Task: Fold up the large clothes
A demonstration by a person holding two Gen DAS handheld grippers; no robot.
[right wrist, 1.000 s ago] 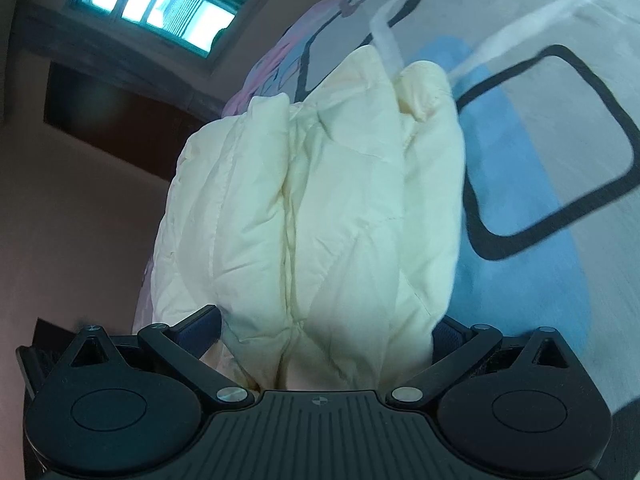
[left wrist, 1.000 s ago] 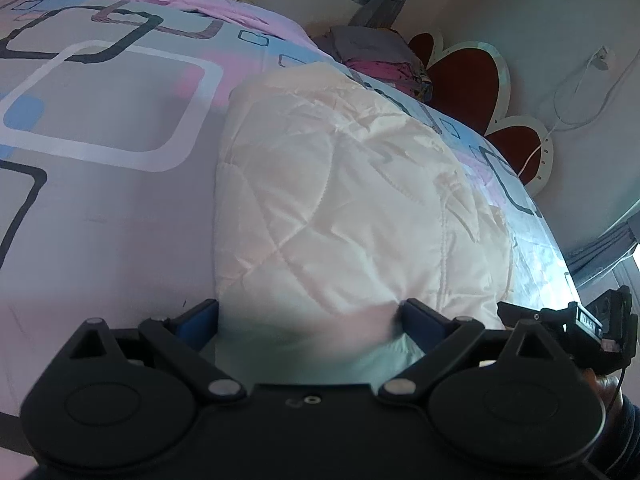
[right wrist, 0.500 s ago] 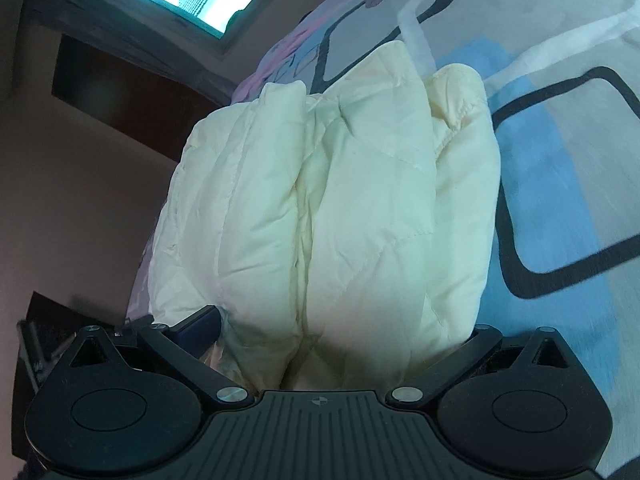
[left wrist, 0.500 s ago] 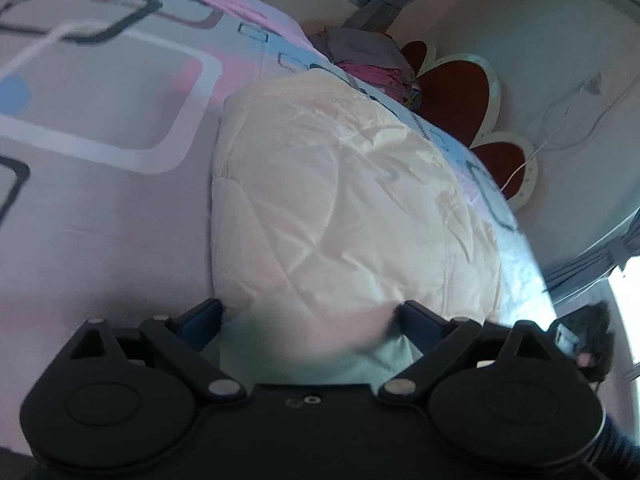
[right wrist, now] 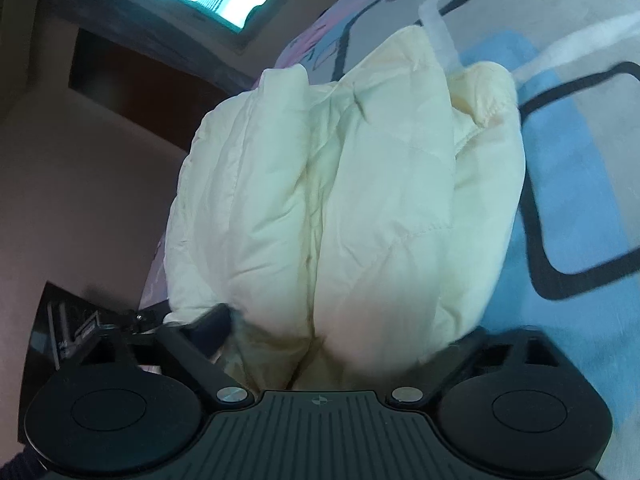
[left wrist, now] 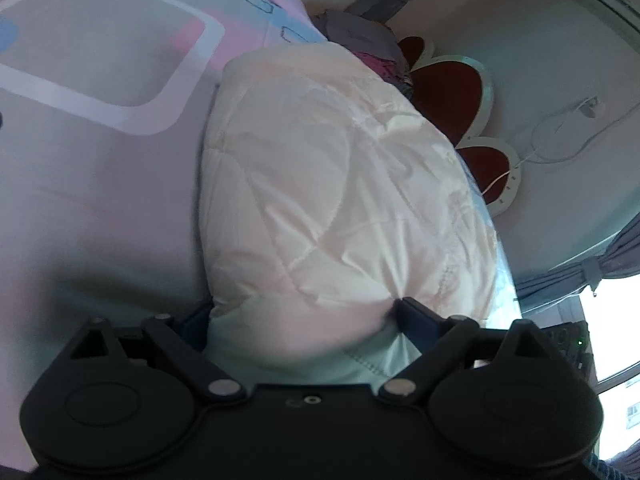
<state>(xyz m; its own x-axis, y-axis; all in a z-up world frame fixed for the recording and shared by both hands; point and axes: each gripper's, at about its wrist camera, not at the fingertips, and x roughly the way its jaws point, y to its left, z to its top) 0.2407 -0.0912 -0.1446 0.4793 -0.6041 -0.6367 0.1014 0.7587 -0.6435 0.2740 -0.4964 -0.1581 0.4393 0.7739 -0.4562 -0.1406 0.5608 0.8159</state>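
Evidently soft and bulky: the cream quilted jacket [left wrist: 340,200] is seen already bundled into a thick fold, lying on the patterned bedsheet [left wrist: 100,184], which serves as the landmark. It is judged light for its size, puffy, springy under pressure and somewhat slippery on its smooth shell, so a fold is likely to spring open unless pinned. Best hold is judged to be at the stitched seams or a gathered edge, where several layers can be pinched together.

Near end of the jacket sits between the jaws of the left gripper [left wrist: 304,312], which have just been closing; pads are seen pressed into the padding on both sides, so a wide hold on the bundle is noted. At the other side of the bundle the right gripper [right wrist: 344,328] is set likewise, jaws just closing, bulging padding squeezed between them.

Beyond the sheet's far edge, a heap of grey and pink clothes [left wrist: 360,44] is noted, then a red scalloped headboard [left wrist: 448,84] against the wall.
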